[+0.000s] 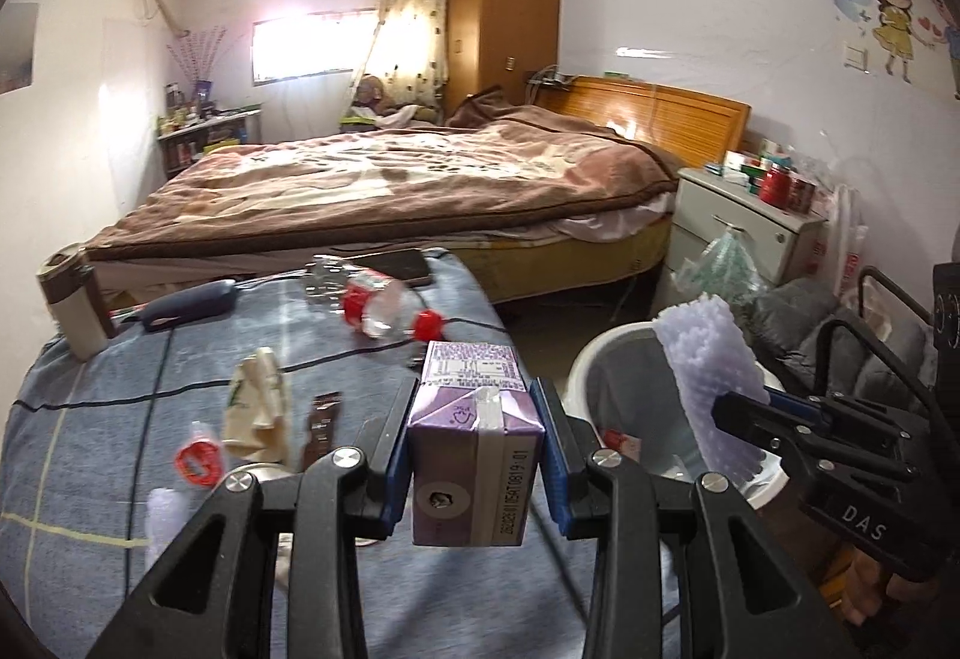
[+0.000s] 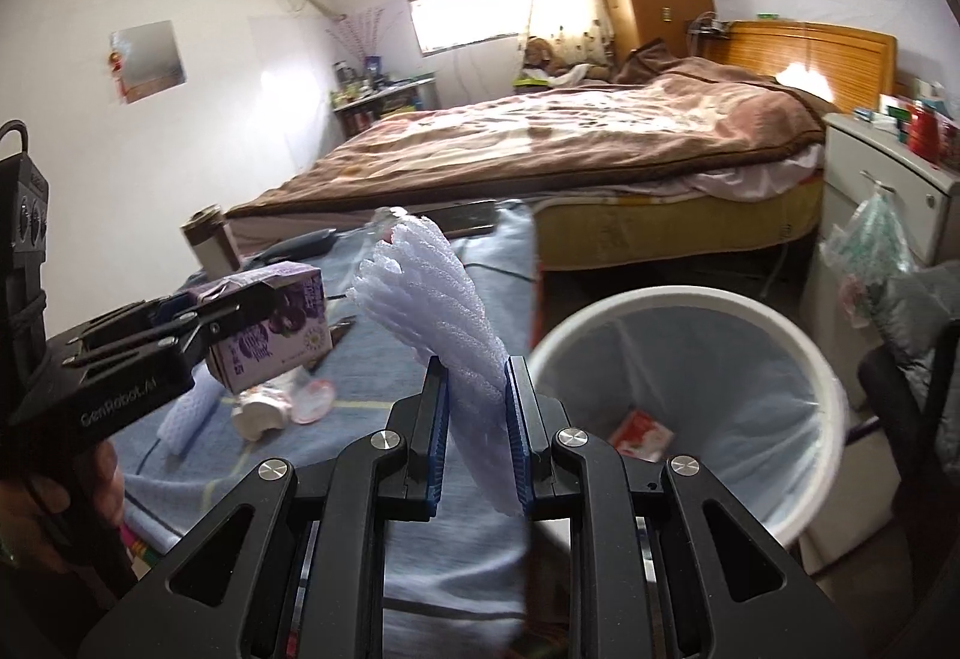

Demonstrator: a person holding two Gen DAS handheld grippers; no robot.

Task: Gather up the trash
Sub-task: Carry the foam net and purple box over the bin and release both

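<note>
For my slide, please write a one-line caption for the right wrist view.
Right gripper holds white foam fruit netting beside the lined white trash bin.

The purple milk carton [image 1: 474,455] is coated paperboard with a slight sheen, at lower centre of the left wrist view. The foam net sleeve [image 2: 447,341] is soft, ribbed and matt. The left gripper [image 1: 475,458] and right gripper [image 2: 477,425] are matt black plastic with blue ridged pads [image 2: 440,443] and shiny metal screws. The white bin [image 2: 834,407] is smooth plastic, lined with thin translucent film. The checked blue cover [image 1: 90,443] is woven cloth.
</note>
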